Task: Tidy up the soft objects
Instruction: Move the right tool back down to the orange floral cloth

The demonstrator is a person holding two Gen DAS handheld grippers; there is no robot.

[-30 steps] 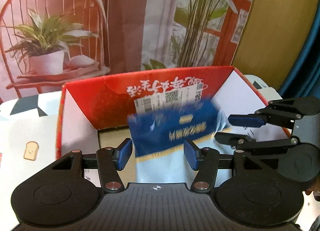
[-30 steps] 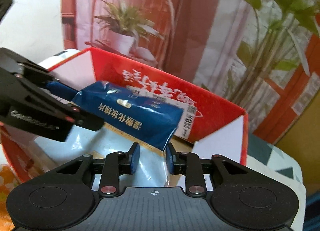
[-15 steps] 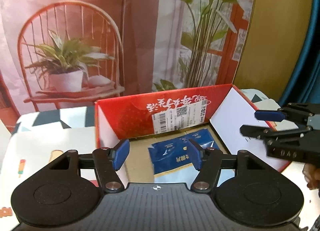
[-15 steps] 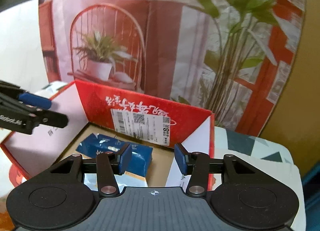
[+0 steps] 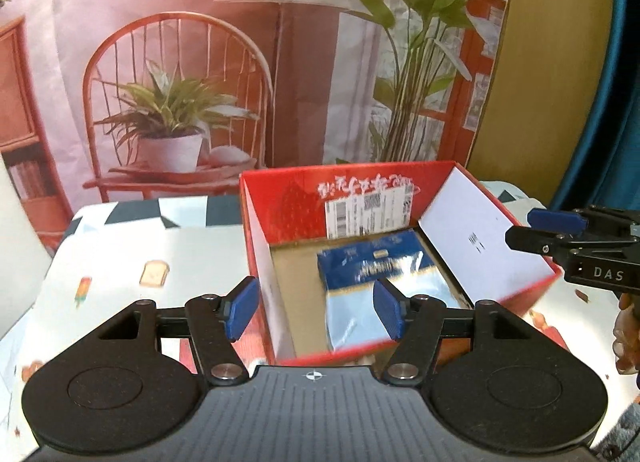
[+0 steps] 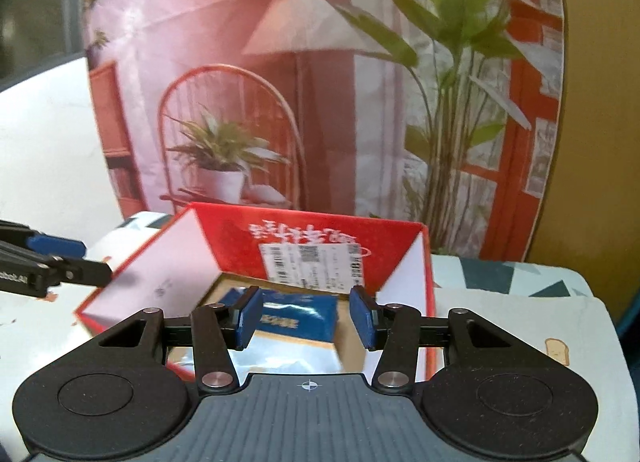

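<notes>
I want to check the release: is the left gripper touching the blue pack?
Apart. The left wrist view shows the left gripper open and empty above the box rim; the blue pack lies inside.

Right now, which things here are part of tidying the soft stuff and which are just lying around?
Part of the job:
- blue soft packet, lying in the box
- red cardboard box
- left gripper, open
- right gripper, open

Just lying about:
- patterned tablecloth
- printed backdrop

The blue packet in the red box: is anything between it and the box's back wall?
No. In the left wrist view only bare cardboard floor separates the blue packet from the red box.
</notes>
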